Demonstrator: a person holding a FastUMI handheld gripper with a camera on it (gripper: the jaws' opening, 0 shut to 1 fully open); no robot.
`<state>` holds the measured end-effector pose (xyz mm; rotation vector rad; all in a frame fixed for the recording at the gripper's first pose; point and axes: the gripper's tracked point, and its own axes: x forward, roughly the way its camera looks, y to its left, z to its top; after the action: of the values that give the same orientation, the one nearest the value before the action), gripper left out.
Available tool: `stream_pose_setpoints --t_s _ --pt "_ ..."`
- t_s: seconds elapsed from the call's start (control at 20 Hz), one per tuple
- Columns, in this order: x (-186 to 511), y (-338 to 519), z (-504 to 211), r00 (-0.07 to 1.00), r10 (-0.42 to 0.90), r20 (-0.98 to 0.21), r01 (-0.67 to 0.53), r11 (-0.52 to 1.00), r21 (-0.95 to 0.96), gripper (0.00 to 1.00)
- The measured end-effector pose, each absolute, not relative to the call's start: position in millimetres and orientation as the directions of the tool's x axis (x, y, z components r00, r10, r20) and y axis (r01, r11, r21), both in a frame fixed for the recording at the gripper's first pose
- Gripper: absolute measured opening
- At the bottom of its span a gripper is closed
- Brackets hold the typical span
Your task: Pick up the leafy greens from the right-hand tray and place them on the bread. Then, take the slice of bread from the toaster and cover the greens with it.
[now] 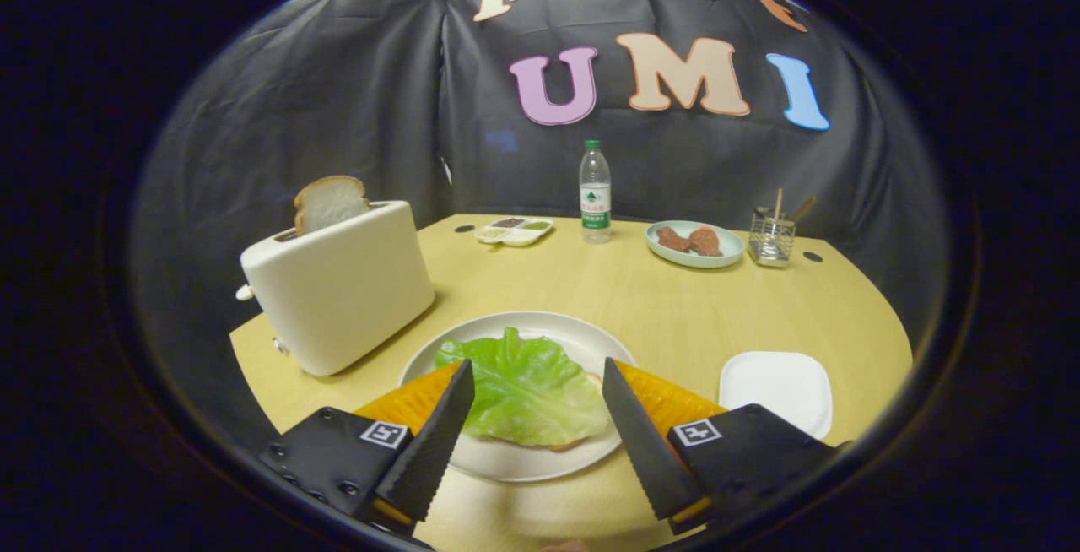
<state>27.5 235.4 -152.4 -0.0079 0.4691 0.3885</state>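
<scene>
A green lettuce leaf lies spread over a slice of bread on the round white plate; only the bread's edge peeks out under the leaf. My gripper hovers just above it, open, with one finger on each side of the leaf and nothing held. To the left of the plate stands a white toaster with a slice of bread sticking up out of its slot. The white square tray to the right of the plate is bare.
At the back of the wooden table stand a water bottle, a small divided sauce dish, a pale plate with meat pieces and a wire holder with sticks.
</scene>
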Motion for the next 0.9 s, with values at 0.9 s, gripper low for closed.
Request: stream_pose_setpoints --t_s 0.9 --pt "24 440 7 0.721 0.636 -0.276 -0.560 0.769 0.309 0.96"
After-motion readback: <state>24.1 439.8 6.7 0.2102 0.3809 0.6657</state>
